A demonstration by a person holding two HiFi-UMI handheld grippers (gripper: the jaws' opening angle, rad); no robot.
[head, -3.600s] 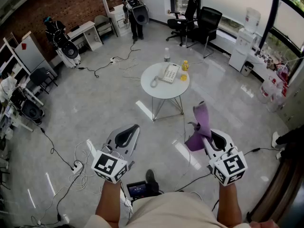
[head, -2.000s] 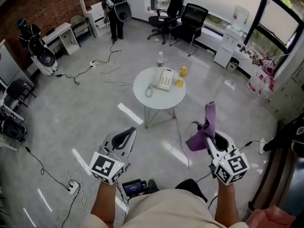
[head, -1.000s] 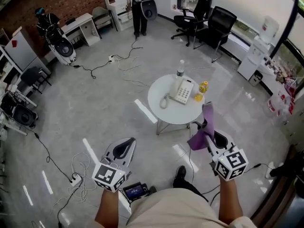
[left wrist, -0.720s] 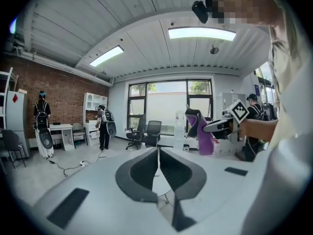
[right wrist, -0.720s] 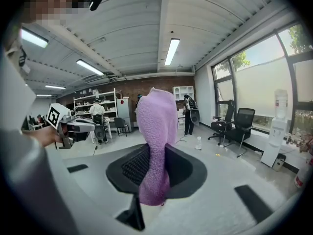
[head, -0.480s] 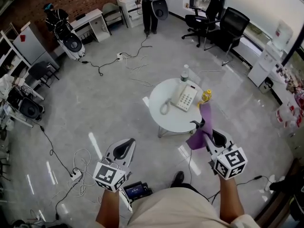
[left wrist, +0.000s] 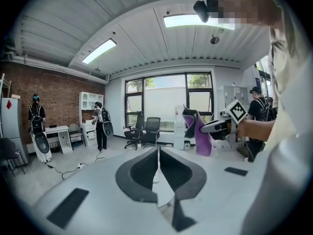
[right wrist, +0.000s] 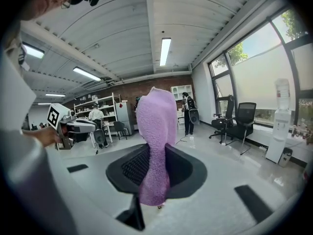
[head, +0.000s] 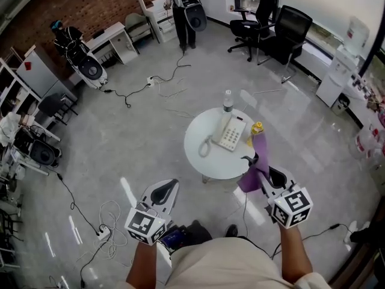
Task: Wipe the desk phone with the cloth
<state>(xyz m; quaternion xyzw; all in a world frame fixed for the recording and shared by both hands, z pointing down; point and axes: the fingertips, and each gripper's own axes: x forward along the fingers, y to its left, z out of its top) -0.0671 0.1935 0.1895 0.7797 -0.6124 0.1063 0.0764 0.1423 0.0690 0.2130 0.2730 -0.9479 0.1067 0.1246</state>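
Approaching the desk phone [head: 231, 132], with the purple cloth [head: 257, 154] clamped in the right gripper [head: 264, 172].
Wiping is judged not yet begun: the cloth is held up near the white round table [head: 194, 152], apart from the phone on it, and must next be lowered onto the phone. The left gripper [head: 165, 191] is closed, empty. A glossy grey floor [head: 138, 131], office chairs [head: 283, 32] and a brick wall [head: 78, 5] are seen around.
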